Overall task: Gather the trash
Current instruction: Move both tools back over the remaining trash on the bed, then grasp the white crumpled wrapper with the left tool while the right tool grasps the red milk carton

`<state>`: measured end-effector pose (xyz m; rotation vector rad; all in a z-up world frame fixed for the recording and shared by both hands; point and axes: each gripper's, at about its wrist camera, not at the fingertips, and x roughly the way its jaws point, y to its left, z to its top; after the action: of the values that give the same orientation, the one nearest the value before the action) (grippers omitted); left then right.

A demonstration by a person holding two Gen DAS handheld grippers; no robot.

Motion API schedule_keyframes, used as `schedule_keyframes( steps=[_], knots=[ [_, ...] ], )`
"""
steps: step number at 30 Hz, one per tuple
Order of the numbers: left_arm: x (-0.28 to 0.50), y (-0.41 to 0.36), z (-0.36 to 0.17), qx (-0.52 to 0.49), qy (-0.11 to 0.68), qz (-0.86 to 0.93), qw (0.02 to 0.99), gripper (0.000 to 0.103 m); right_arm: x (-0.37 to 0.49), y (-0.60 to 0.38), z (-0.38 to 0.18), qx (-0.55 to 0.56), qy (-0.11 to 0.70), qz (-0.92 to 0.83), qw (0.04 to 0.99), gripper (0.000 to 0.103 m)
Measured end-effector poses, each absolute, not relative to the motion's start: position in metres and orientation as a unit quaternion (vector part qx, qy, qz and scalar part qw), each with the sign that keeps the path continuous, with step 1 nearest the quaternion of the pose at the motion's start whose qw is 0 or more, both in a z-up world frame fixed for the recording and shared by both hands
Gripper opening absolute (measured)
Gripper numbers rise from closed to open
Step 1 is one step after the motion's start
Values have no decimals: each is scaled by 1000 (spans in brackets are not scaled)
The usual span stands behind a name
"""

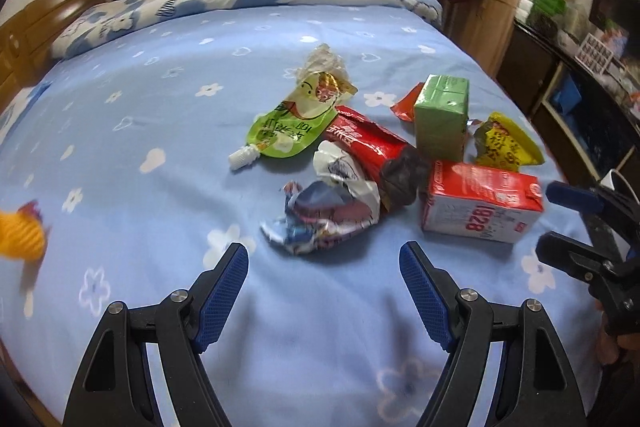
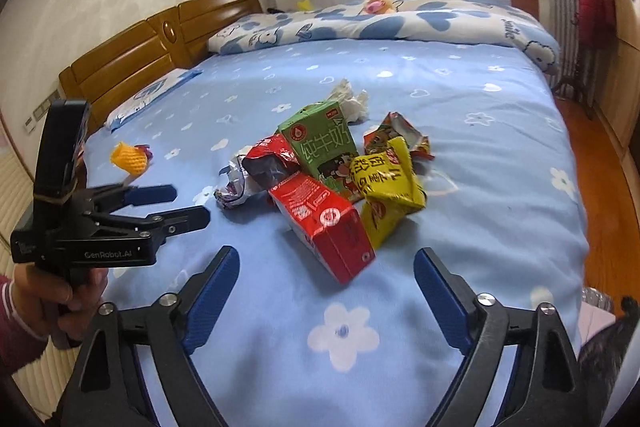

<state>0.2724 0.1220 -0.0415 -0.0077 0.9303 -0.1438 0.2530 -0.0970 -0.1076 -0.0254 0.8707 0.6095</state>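
On the blue flowered bed (image 1: 160,99) the trash lies in one pile. Both jaws stand wide and empty: left gripper (image 1: 324,263) near the crumpled wrapper (image 1: 320,211), right gripper (image 2: 326,267) near the red carton (image 2: 324,223). The soft sheet may get pinched, I think.

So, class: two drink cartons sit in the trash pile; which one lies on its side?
The red carton lies flat on the bedsheet; the green carton behind it stands upright.
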Motion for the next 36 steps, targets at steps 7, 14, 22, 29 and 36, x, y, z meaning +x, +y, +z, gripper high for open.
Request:
schedule_keyframes(
  steps=[7, 14, 22, 29, 36],
  knots=[
    [303, 117, -63, 14, 462, -97, 882, 75, 277, -86, -124, -14, 443, 301, 844, 62],
    [308, 113, -73, 7, 463, -109, 879, 25, 277, -93, -127, 7, 462, 303, 834, 36],
    [277, 116, -61, -35, 451, -115, 884, 13, 243, -128, -113, 56, 462, 267, 844, 35],
    [241, 101, -56, -59, 449, -144, 880, 13, 219, -152, -111, 71, 462, 244, 850, 35],
    [223, 97, -51, -68, 450, -151, 878, 13, 234, -139, -117, 65, 465, 239, 850, 40]
  ],
)
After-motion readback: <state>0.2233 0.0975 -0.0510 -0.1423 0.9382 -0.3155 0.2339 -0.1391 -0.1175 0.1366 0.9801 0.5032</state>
